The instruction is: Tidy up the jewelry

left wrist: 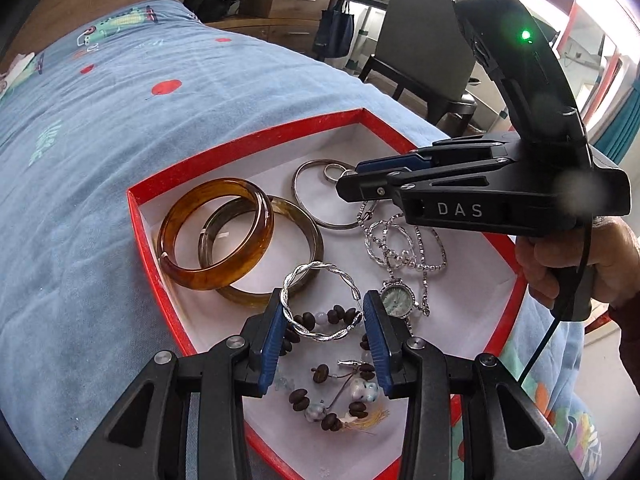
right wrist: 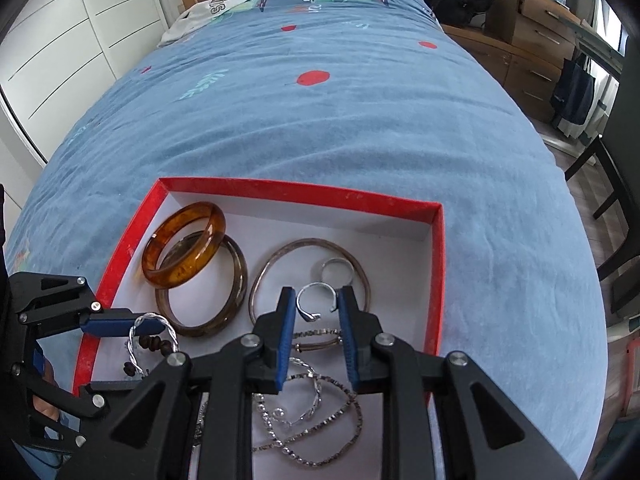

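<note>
A red-rimmed, white-lined box (left wrist: 148,236) is shown lying on a bed covered by a blue patterned blanket (left wrist: 100,140), and all the jewelry is seen inside it. In the left wrist view, the left claw (left wrist: 325,320) is closed on a twisted silver bangle (left wrist: 320,300) at lower centre, with a dark beaded bracelet (left wrist: 336,396) beneath it and a small wristwatch (left wrist: 396,298) just to its right. An amber bangle (left wrist: 216,232) is seen leaning on a darker olive bangle (left wrist: 296,236) at the left of the box; tangled silver chains (left wrist: 404,248) lie at the right.

In the right wrist view, the right claw (right wrist: 316,304) is closed on an open silver ring (right wrist: 316,300), held over a thin metal bangle (right wrist: 280,260) that encircles a second silver ring (right wrist: 338,270). The person's hand (left wrist: 580,264) is visible on the right claw's handle.
</note>
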### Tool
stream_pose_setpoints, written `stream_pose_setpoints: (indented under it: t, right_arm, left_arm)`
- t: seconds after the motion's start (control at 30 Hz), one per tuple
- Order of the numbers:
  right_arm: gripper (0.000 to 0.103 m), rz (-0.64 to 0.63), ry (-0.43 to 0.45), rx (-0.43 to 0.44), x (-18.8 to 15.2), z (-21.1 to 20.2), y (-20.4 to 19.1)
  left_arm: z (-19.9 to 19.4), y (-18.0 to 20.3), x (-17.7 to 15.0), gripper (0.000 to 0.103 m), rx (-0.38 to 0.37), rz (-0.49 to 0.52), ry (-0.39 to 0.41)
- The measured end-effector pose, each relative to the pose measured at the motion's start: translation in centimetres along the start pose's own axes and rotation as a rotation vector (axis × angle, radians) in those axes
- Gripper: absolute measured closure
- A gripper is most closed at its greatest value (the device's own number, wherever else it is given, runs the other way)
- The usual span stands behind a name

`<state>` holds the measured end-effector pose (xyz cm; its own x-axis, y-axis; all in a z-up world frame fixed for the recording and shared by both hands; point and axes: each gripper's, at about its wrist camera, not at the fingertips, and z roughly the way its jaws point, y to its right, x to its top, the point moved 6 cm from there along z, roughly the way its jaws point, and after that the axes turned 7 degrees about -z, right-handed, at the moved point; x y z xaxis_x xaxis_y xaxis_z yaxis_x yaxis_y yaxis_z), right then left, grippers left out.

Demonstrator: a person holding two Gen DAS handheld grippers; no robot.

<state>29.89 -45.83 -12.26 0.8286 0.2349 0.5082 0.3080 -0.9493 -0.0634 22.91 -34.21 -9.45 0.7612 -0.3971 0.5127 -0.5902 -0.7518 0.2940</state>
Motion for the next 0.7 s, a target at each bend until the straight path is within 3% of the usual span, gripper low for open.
stream_pose_setpoints:
  t: [0.7]
  right_arm:
    - [0.081,0.045,0.023,0.003,-0.8,-2.2,-0.1]
  left_arm:
    - [0.0,-0.4,0.0,0.060,0.024,-0.028,-0.019]
